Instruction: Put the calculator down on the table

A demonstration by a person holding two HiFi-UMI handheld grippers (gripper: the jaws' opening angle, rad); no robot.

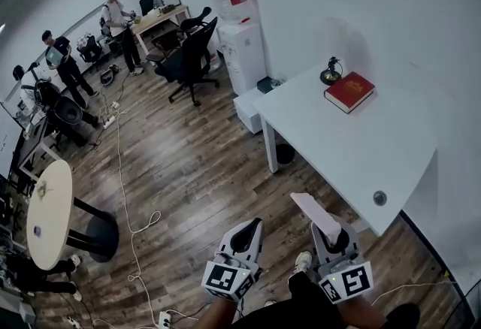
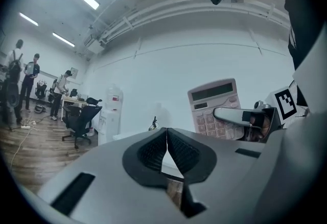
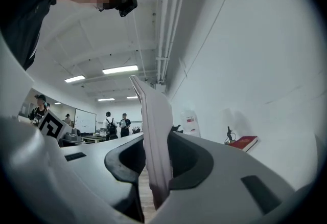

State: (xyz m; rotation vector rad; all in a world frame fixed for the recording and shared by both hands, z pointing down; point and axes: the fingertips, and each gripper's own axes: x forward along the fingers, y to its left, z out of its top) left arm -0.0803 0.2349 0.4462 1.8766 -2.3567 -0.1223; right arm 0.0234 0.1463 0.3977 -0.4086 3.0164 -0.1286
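A pale pink calculator stands on edge in my right gripper, which is shut on it; the right gripper view shows its thin side between the jaws. From the left gripper view its keypad and display face me at the right. My left gripper hangs beside the right one over the wooden floor, jaws shut with nothing between them. The white table lies ahead and to the right of both grippers.
On the table's far end lie a red book and a small dark figurine. A water dispenser and black office chairs stand beyond. A round table and floor cables are at the left, people further back.
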